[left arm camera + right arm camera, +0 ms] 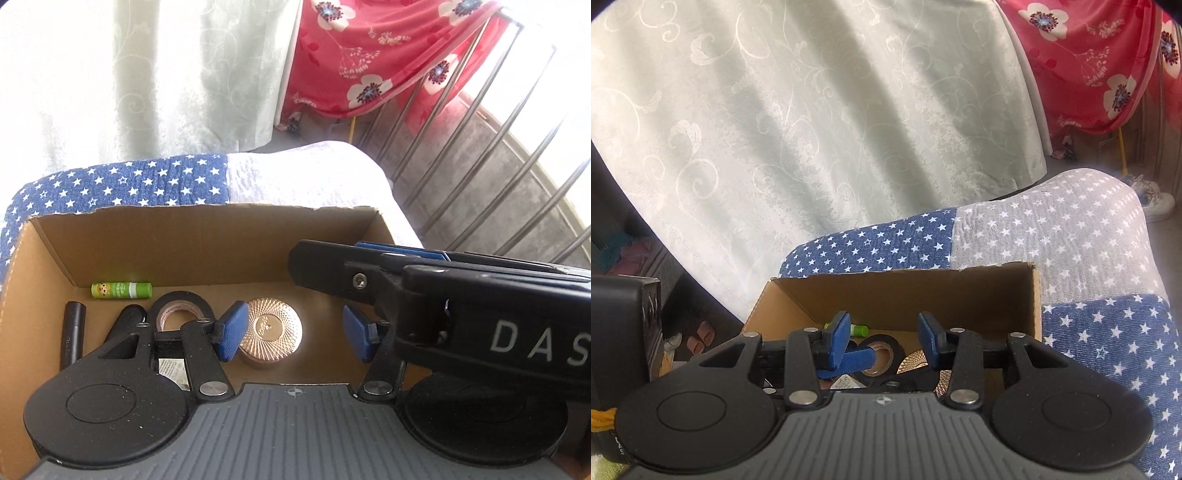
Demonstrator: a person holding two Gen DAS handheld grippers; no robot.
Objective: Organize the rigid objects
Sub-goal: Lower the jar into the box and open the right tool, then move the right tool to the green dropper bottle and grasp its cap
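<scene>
- The cardboard box (207, 236) sits on a star-patterned quilt (122, 184), and the small things lie on its floor.
- A round rose-gold compact (271, 328) lies near the middle of the box floor; in the left wrist view it shows between the two blue pads of the left tongs (293, 332), lower than them and apart from both (the left pad overlaps its edge only in the picture).
- A roll of black tape (181, 306) lies just left of the compact, partly behind the left finger.
- A green glue stick (122, 290) lies against the back wall, and a black tube (74, 332) lies lengthwise near the left wall.
- The left tongs are spread, with nothing pinched.
- The right tongs (882, 338) hang above the box's near edge, also spread and empty; the tape and compact lie below them.
- In the left view the right tongs' black body reaches in over the box's right side.
- Behind stand a pale curtain (812, 110) and red flowered cloth (369, 55).
</scene>
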